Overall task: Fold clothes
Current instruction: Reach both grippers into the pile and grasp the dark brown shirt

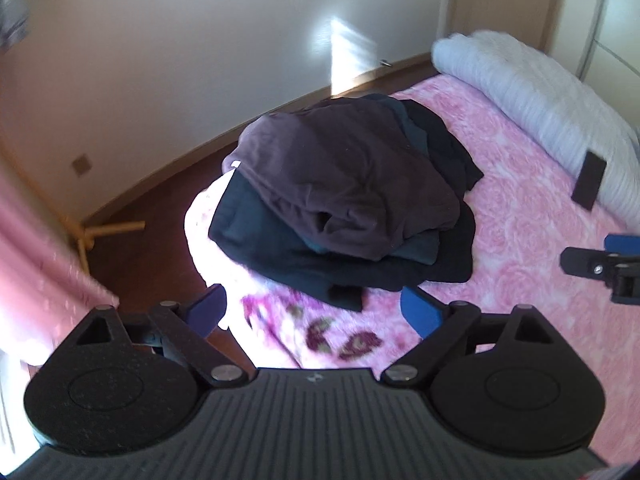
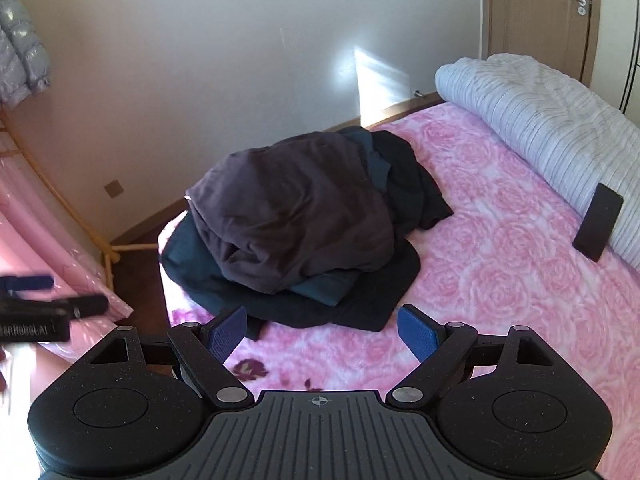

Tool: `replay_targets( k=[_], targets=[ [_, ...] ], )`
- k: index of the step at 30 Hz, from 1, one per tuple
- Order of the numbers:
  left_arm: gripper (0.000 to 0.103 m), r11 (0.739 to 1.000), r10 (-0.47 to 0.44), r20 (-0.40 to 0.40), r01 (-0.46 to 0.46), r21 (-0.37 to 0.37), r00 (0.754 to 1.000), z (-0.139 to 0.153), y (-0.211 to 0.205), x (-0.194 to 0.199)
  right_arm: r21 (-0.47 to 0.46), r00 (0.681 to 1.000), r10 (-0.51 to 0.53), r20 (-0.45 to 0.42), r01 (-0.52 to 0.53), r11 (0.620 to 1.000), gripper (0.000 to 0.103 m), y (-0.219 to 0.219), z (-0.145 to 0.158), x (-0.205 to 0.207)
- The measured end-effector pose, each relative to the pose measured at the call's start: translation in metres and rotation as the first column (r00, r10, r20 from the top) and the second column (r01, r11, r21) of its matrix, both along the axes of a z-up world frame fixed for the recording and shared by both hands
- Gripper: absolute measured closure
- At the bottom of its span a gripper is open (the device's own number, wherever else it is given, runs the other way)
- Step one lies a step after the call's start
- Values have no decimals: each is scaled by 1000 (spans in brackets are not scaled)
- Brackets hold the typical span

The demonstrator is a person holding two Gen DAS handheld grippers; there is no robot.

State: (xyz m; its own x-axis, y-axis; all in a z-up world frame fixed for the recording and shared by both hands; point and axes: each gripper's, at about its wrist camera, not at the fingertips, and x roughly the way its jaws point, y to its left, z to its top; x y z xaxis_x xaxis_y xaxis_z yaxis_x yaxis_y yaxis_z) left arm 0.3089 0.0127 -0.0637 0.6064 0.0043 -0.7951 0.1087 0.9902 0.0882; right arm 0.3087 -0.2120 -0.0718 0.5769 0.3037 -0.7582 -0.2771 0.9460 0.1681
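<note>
A heap of dark clothes (image 1: pixel 344 196) (image 2: pixel 296 232) lies on the pink rose-patterned bedspread (image 1: pixel 520 240) (image 2: pixel 500 280), near the bed's corner. A brownish-purple garment (image 1: pixel 340 172) (image 2: pixel 288 216) sits on top, with dark teal and black pieces under it. My left gripper (image 1: pixel 316 312) hangs open just short of the heap's near edge, with nothing between its blue pads. My right gripper (image 2: pixel 320 332) is open too, empty, a little before the heap. The right gripper's tip shows at the right edge of the left wrist view (image 1: pixel 600 268). The left one shows at the left edge of the right wrist view (image 2: pixel 48 308).
A rolled grey-white striped quilt (image 1: pixel 540 96) (image 2: pixel 552 128) lies along the far side of the bed. A black phone (image 1: pixel 588 180) (image 2: pixel 598 222) leans against it. Dark wood floor (image 1: pixel 160 200) and a wall lie beyond the bed corner. A pink curtain (image 1: pixel 36 248) hangs at left.
</note>
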Motion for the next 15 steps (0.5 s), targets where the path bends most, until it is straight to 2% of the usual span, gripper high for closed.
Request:
replay_targets(
  k=[3, 5, 7, 9, 10, 12, 14, 15],
  targets=[
    [12, 992, -106, 19, 105, 64, 994, -13, 11, 30, -34, 999, 44, 0, -44, 998, 17, 8, -11, 13],
    [12, 977, -184, 25, 180, 115, 983, -24, 21, 54, -60, 996, 86, 5, -86, 995, 17, 22, -20, 26],
    [12, 951, -271, 26, 263, 164, 962, -40, 33, 82, -88, 993, 120, 9, -119, 989, 17, 41, -32, 41],
    [12, 911, -359, 14, 347, 225, 933, -58, 43, 109, -142, 990, 144, -1, -143, 980, 17, 67, -48, 60],
    [12, 885, -407, 7, 392, 252, 913, -68, 48, 122, -170, 988, 156, -9, -155, 973, 17, 80, -57, 70],
    [12, 813, -522, -5, 500, 298, 853, -91, 53, 144, -213, 978, 210, -19, -209, 955, 18, 107, -76, 88],
    [13, 720, -634, -30, 604, 341, 773, -116, 57, 160, -279, 960, 278, -39, -277, 919, 18, 134, -101, 105],
    [17, 667, -685, -47, 651, 361, 727, -130, 58, 167, -299, 951, 305, -57, -308, 903, 18, 144, -113, 114]
  ],
)
